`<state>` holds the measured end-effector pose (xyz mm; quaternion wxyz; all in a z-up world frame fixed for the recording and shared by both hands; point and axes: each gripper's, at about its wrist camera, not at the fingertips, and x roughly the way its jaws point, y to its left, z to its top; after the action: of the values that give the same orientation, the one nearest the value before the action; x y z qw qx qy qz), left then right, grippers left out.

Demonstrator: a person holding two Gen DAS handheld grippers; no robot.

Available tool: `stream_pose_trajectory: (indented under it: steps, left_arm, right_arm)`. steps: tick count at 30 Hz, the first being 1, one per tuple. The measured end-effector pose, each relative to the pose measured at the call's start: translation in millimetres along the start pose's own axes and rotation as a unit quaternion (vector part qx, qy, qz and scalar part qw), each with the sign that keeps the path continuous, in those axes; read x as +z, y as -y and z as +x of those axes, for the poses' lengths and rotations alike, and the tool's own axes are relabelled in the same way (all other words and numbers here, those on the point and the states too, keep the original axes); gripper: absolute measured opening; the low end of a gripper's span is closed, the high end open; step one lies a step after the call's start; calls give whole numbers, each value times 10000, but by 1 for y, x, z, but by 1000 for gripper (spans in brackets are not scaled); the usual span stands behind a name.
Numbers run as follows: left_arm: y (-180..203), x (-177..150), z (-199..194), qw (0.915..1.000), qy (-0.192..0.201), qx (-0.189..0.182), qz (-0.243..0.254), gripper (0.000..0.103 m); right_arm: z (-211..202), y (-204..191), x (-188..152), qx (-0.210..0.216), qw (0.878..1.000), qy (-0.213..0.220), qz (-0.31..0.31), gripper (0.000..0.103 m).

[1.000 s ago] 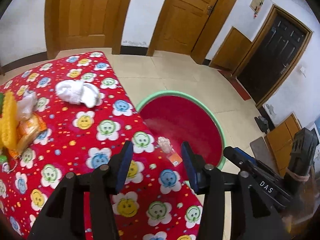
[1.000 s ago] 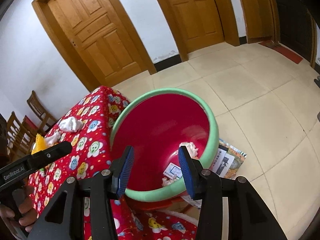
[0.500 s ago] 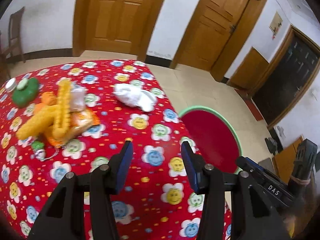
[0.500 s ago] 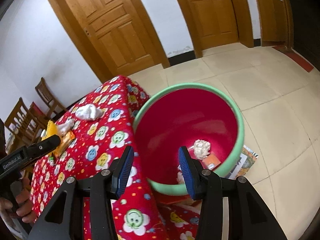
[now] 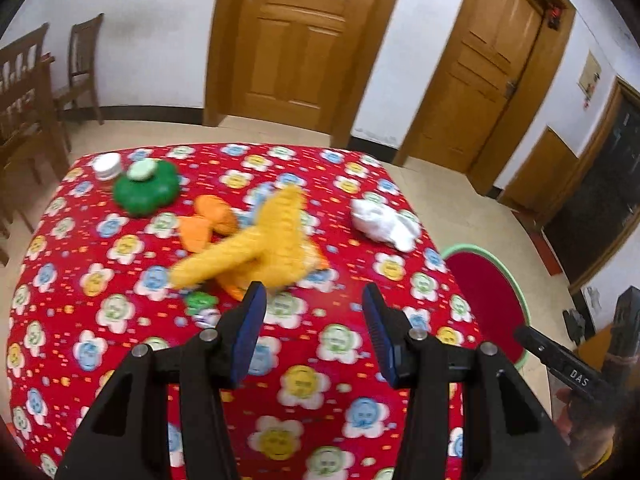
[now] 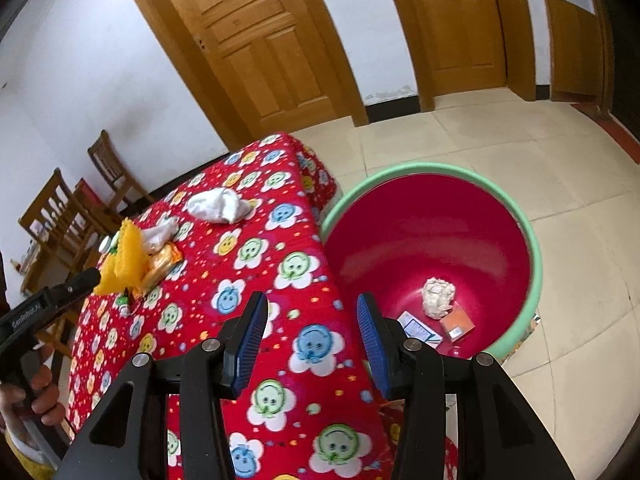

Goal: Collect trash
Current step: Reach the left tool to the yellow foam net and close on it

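Both claws empty and part-spread above the tabletop; next trash piece not yet approached.

The left claw (image 5: 310, 330) stands moderately wide with nothing between its blue pads, aimed down at the red flower-print tabletop (image 5: 120, 320) just short of the yellow knitted item (image 5: 256, 244). The right claw (image 6: 308, 334) is likewise moderately wide and empty, over the tabletop edge beside the red basin (image 6: 536, 248), which sits on the floor touching the tabletop's side and already holds a crumpled paper ball (image 6: 439, 297) and two small cards. The white crumpled tissue (image 5: 384, 222) lies near the far right edge, apart from the toy cluster, and is judged the likeliest trash. Recommended: approach it from above, straddle the bulk, close firmly without snagging the cloth, then carry it clear over the basin rim before release. The green lidded container (image 5: 145, 191) is best left alone.
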<state>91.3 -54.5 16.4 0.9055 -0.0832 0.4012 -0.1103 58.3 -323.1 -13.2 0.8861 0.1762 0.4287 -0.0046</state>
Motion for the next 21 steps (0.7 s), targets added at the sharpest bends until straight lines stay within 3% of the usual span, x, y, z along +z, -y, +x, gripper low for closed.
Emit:
stream_pose_trajectory:
  steps: [7, 21]
  left_arm:
    - [-37, 6, 1, 9992, 65, 356, -163, 50]
    - [-52, 13, 54, 9989, -448, 157, -45, 46]
  right_arm:
    - [8, -19, 1, 15, 9998, -117, -147, 48]
    - [28, -43, 6, -134, 9986, -403, -323, 48]
